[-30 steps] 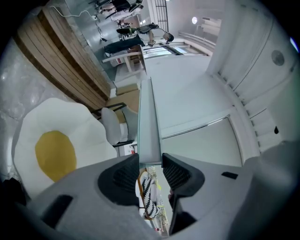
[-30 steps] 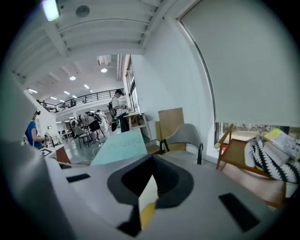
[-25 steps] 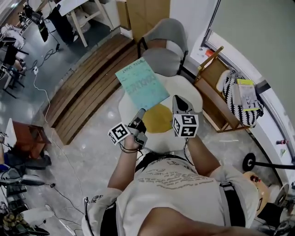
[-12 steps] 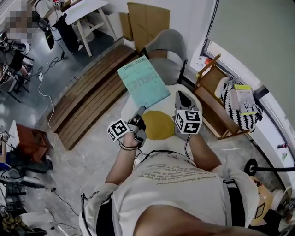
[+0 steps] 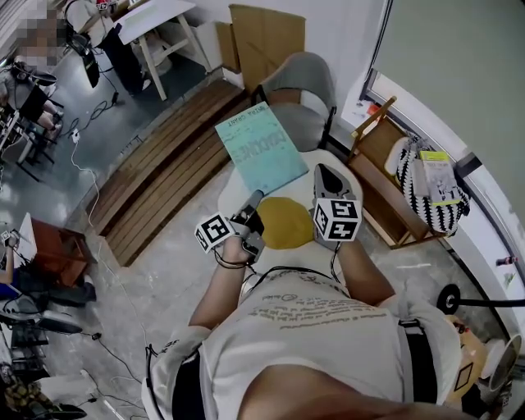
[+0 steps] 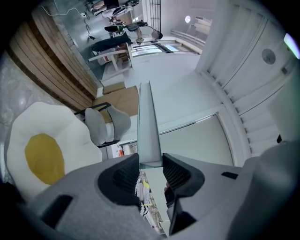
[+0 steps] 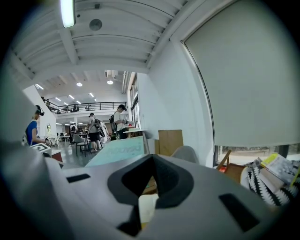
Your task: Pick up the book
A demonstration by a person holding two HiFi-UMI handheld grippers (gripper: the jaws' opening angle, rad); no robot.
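Above the egg-patterned table [image 5: 283,223], the book [image 5: 261,148] is held clear in the air. It is clamped by its lower edge between the half-closed jaws of the left gripper [image 5: 253,197]. The right gripper [image 5: 326,177] is closed and empty. A firm grip and a steady wrist are advised, since the book overhangs the jaws.

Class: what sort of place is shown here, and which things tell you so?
Probably an open-plan workspace or studio with a lounge corner: a white work table and floor cables, people below a railed upper gallery, a grey chair.
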